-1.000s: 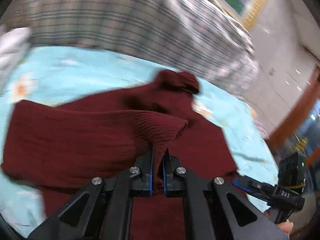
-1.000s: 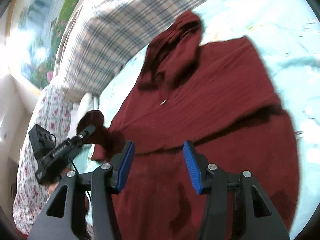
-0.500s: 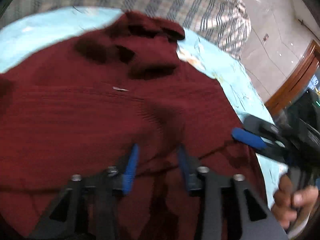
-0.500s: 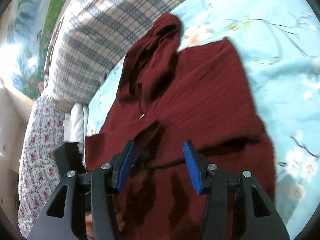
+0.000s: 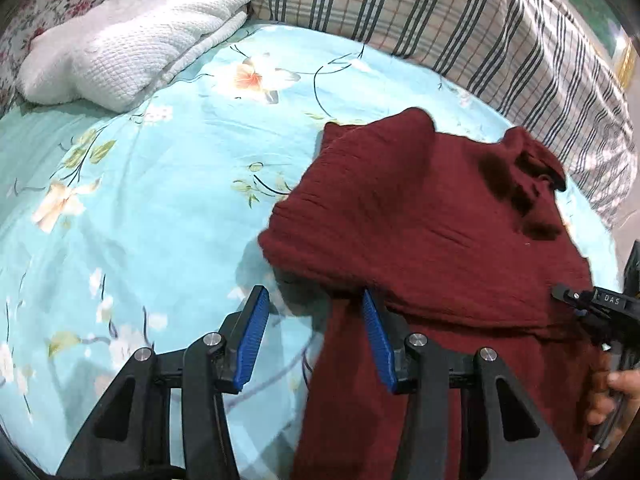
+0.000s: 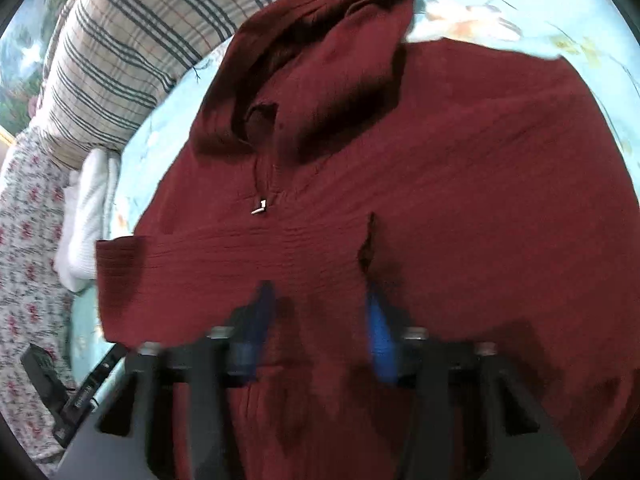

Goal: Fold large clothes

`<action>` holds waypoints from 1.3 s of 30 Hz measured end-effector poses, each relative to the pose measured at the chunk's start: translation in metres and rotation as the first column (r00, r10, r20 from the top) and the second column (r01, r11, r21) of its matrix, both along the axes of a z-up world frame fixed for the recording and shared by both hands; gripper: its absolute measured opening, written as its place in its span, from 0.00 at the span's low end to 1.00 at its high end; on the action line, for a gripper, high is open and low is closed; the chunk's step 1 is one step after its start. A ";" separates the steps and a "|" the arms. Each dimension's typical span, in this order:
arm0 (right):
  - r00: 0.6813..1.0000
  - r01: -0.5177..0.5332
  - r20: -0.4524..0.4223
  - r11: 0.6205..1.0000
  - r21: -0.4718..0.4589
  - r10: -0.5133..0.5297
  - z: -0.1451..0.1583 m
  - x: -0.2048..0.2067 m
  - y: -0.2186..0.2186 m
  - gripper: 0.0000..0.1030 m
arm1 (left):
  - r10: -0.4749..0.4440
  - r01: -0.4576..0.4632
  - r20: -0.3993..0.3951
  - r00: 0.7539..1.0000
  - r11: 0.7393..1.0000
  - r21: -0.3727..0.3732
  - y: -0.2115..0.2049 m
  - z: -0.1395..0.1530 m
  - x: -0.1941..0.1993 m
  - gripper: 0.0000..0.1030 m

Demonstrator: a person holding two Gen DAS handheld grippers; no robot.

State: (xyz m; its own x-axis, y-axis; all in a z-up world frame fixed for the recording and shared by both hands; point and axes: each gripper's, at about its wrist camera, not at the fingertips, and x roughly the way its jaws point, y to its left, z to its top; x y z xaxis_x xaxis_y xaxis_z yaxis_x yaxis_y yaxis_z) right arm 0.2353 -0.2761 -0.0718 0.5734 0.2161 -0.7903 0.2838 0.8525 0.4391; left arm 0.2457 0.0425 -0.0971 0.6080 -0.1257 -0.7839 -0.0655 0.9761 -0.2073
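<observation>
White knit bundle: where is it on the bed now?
In the left wrist view the white knit bundle lies at upper left on the blue floral sheet, against the plaid pillow, well clear of the maroon sweater.

Bedroom – floral bedsheet [image 5: 160, 208]; plaid pillow [image 5: 460, 24]
</observation>
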 end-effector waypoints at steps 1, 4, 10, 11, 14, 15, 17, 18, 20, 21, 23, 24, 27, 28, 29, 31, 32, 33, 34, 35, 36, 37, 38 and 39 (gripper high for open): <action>1.000 -0.006 0.016 1.000 0.028 0.006 0.003 0.000 -0.001 0.05 | -0.005 0.005 -0.004 1.000 1.000 0.006 -0.002 -0.003 0.004 0.47; 0.988 0.012 0.152 1.000 0.010 -0.014 0.045 -0.019 -0.012 0.05 | -0.014 0.014 -0.008 1.000 1.000 0.018 -0.007 -0.009 0.014 0.47; 0.953 0.191 0.250 0.980 -0.052 -0.173 0.085 -0.064 -0.072 0.05 | -0.051 0.051 0.003 0.999 0.998 0.035 -0.018 -0.011 0.018 0.46; 0.960 0.186 0.219 0.982 -0.029 -0.175 0.078 -0.066 -0.084 0.05 | -0.049 0.049 0.002 0.999 0.998 0.038 -0.019 -0.012 0.018 0.46; 0.973 0.171 0.165 0.985 -0.025 -0.164 0.059 -0.067 -0.088 0.05 | -0.052 0.052 -0.001 0.999 0.998 0.021 -0.020 -0.010 0.022 0.46; 0.974 0.167 0.160 0.986 -0.024 -0.161 0.055 -0.066 -0.086 0.05 | -0.053 0.053 0.000 0.999 0.998 0.018 -0.023 -0.010 0.026 0.46; 0.977 0.157 0.146 0.988 -0.006 -0.154 0.047 -0.068 -0.084 0.05 | -0.040 0.040 0.006 0.999 0.999 0.034 -0.023 -0.009 0.031 0.46; 0.977 0.155 0.147 0.988 0.001 -0.154 0.046 -0.068 -0.083 0.05 | -0.017 0.017 0.010 1.000 0.998 0.054 -0.024 -0.009 0.036 0.46; 0.977 0.150 0.152 0.989 0.005 -0.149 0.046 -0.068 -0.080 0.05 | 0.021 -0.021 -0.002 1.000 0.999 0.026 -0.013 -0.013 0.039 0.46; 0.977 0.139 0.162 0.990 0.007 -0.139 0.050 -0.070 -0.079 0.05 | 0.032 -0.032 -0.008 0.999 0.999 -0.015 -0.006 -0.014 0.040 0.46; 0.975 0.120 0.189 0.993 -0.004 -0.117 0.058 -0.072 -0.075 0.05 | 0.035 -0.036 -0.005 0.999 0.998 -0.054 0.000 -0.015 0.040 0.46; 0.975 0.122 0.191 0.992 -0.015 -0.117 0.059 -0.072 -0.073 0.05 | 0.033 -0.033 -0.003 0.999 0.998 -0.051 0.000 -0.015 0.039 0.46; 0.981 0.158 0.127 0.986 -0.056 -0.149 0.049 -0.069 -0.077 0.06 | 0.034 -0.034 -0.002 0.999 0.998 -0.058 -0.001 -0.015 0.037 0.46; 0.981 0.169 0.104 0.984 -0.057 -0.163 0.044 -0.070 -0.080 0.07 | 0.031 -0.031 -0.004 1.000 0.998 -0.064 -0.002 -0.014 0.037 0.46; 0.980 0.185 0.078 0.981 -0.060 -0.181 0.039 -0.072 -0.084 0.08 | 0.020 -0.021 -0.009 1.000 0.998 -0.067 -0.002 -0.014 0.036 0.46; 0.976 0.212 0.068 0.976 -0.055 -0.208 0.037 -0.081 -0.091 0.14 | 0.004 -0.005 -0.015 1.000 0.998 -0.069 0.010 -0.010 0.025 0.46; 0.971 0.230 0.085 0.971 -0.067 -0.224 0.041 -0.088 -0.093 0.17 | -0.001 0.000 -0.016 1.000 0.997 -0.075 0.013 -0.006 0.020 0.45; 0.966 0.245 0.109 0.965 -0.095 -0.235 0.048 -0.095 -0.093 0.17 | -0.008 0.008 -0.009 1.000 0.997 -0.082 0.015 -0.002 0.015 0.44; 0.964 0.247 0.125 0.963 -0.104 -0.234 0.052 -0.097 -0.093 0.17 | -0.014 0.014 0.006 1.000 0.996 -0.086 0.017 0.006 0.009 0.42; 0.963 0.242 0.148 0.964 -0.107 -0.226 0.058 -0.099 -0.091 0.17 | -0.024 0.027 0.028 0.999 0.996 -0.090 0.016 0.015 0.005 0.42; 0.963 0.227 0.172 0.969 -0.101 -0.207 0.063 -0.099 -0.088 0.17 | -0.043 0.049 0.050 0.998 0.993 -0.111 0.012 0.024 0.003 0.42; 0.965 0.208 0.183 0.974 -0.095 -0.188 0.066 -0.096 -0.084 0.17 | -0.063 0.070 0.062 0.996 0.989 -0.130 0.009 0.029 0.003 0.42; 0.972 0.165 0.182 0.982 -0.089 -0.146 0.067 -0.088 -0.077 0.17 | -0.098 0.108 0.073 0.993 0.982 -0.155 0.000 0.034 0.006 0.42; 0.977 0.137 0.175 0.987 -0.086 -0.121 0.066 -0.080 -0.072 0.17 | -0.130 0.141 0.078 0.988 0.975 -0.174 -0.010 0.037 0.010 0.42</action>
State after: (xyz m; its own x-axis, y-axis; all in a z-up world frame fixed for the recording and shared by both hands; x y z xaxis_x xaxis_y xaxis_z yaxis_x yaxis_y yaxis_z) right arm 0.1549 -0.3479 -0.0053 0.7184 0.0582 -0.6932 0.3232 0.8545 0.4066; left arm 0.2554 0.0322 -0.0600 0.6252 -0.3444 -0.7003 0.0844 0.9219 -0.3781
